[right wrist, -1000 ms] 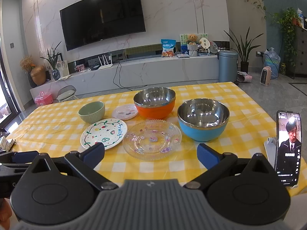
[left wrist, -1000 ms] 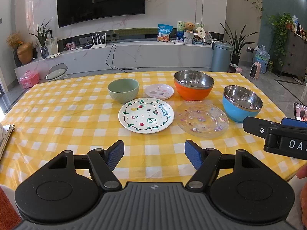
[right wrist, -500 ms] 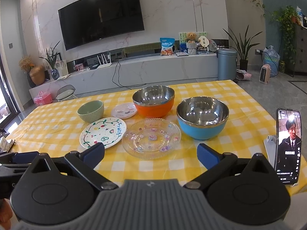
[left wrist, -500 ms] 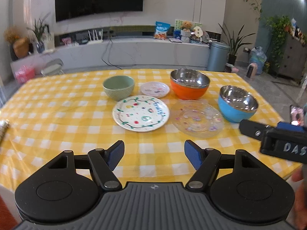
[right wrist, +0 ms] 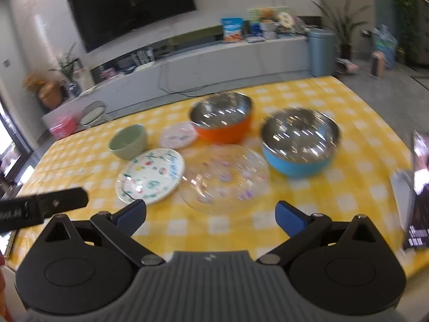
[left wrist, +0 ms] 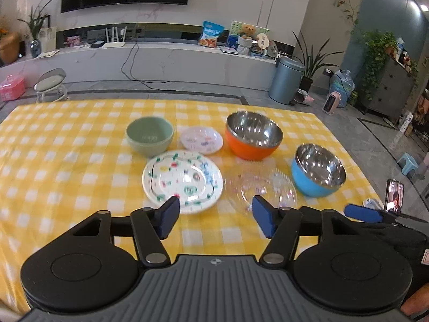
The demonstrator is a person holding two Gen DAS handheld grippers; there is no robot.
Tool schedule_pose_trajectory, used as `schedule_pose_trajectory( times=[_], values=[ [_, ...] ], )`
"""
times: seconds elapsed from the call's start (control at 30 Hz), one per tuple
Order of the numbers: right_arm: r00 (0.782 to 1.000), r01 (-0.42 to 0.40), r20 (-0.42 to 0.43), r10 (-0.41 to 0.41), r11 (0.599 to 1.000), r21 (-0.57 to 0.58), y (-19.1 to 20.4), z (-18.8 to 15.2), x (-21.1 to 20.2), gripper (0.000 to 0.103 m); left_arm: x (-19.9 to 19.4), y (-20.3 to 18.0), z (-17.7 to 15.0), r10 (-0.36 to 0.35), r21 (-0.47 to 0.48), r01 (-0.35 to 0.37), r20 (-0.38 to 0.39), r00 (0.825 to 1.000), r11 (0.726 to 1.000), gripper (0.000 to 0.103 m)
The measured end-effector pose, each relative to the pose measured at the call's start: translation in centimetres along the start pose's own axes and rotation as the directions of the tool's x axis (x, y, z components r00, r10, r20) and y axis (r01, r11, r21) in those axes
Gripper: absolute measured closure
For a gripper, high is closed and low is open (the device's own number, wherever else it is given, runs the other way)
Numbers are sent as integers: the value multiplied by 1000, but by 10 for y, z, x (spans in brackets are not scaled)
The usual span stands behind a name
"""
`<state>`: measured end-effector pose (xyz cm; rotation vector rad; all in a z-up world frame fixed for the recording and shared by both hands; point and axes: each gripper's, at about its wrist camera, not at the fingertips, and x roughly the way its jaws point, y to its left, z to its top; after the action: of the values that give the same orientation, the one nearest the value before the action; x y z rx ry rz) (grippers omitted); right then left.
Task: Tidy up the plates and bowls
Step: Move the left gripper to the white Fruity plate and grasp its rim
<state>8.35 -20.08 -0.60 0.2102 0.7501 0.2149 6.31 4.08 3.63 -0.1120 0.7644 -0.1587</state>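
My left gripper (left wrist: 214, 216) hangs above the near edge of the table (left wrist: 53, 161) with nothing between its blue pads (left wrist: 169, 214). Its jaws have just been closing a little, yet they stand fairly wide apart and touch nothing. Directly ahead of its left pad lies the painted white plate (left wrist: 182, 179); in the left wrist view the pad overlaps the plate's near rim, but whether it is close to that rim I cannot tell. Ahead of its right pad lies the clear glass plate (left wrist: 261, 185), just beside the painted one.

My right gripper (right wrist: 210, 214) is likewise empty, jaws spread wide, with no contact on either pad (right wrist: 289, 218). The clear glass plate (right wrist: 225, 178) lies straight ahead between its fingers, and the painted white plate (right wrist: 150, 175) sits ahead of its left pad.

Beyond the two plates, from left to right:
- green bowl (left wrist: 149, 135), upright, just behind the painted plate;
- small white saucer (left wrist: 201, 139), between the green bowl and the orange bowl;
- orange bowl (left wrist: 253, 134) with a steel interior, upright;
- blue bowl (left wrist: 319, 173) with a steel interior, upright, just right of the glass plate.

All six pieces rest separately on the yellow checked cloth; none is stacked. A phone (left wrist: 394, 196) stands propped at the right edge of the table. The right wrist view is motion-blurred, so fine detail there is unreliable.
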Motion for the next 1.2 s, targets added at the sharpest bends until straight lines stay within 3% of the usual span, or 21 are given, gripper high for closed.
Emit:
schedule_pose_trajectory(
  times=[0.07, 0.2, 0.37, 0.53, 0.67, 0.77, 0.93, 1.2],
  values=[
    [998, -45, 32, 46, 998, -34, 7, 11, 6, 3, 7, 6, 14, -3, 6, 3, -9, 1000, 1000, 38],
    [997, -65, 40, 67, 996, -55, 17, 38, 35, 4, 20, 16, 37, 3, 44, -3, 11, 1000, 999, 39],
    [996, -88, 32, 89, 996, -32, 14, 59, 77, 9, 52, 44, 53, -29, -45, 30, 26, 999, 999, 39],
    [993, -106, 50, 107, 994, -10, 9, 67, 113, 11, 89, 63, 53, 63, -40, -62, 20, 998, 997, 39],
    [986, -162, 35, 162, 987, -16, 4, 61, 134, 17, 113, 89, 48, -43, -135, 33, -68, 997, 990, 38],
    [986, -167, -15, 167, 986, -22, 0, 59, 146, 17, 124, 102, 43, -39, -192, 26, -67, 997, 981, 38],
    [977, -191, -83, 195, 980, 54, -11, 59, 165, 28, 138, 109, 32, -84, -237, 65, -72, 994, 969, 38],
    [964, -223, -128, 233, 971, 88, -9, 55, 188, 53, 155, 124, 18, -63, -274, 31, -109, 992, 961, 41]
  ],
)
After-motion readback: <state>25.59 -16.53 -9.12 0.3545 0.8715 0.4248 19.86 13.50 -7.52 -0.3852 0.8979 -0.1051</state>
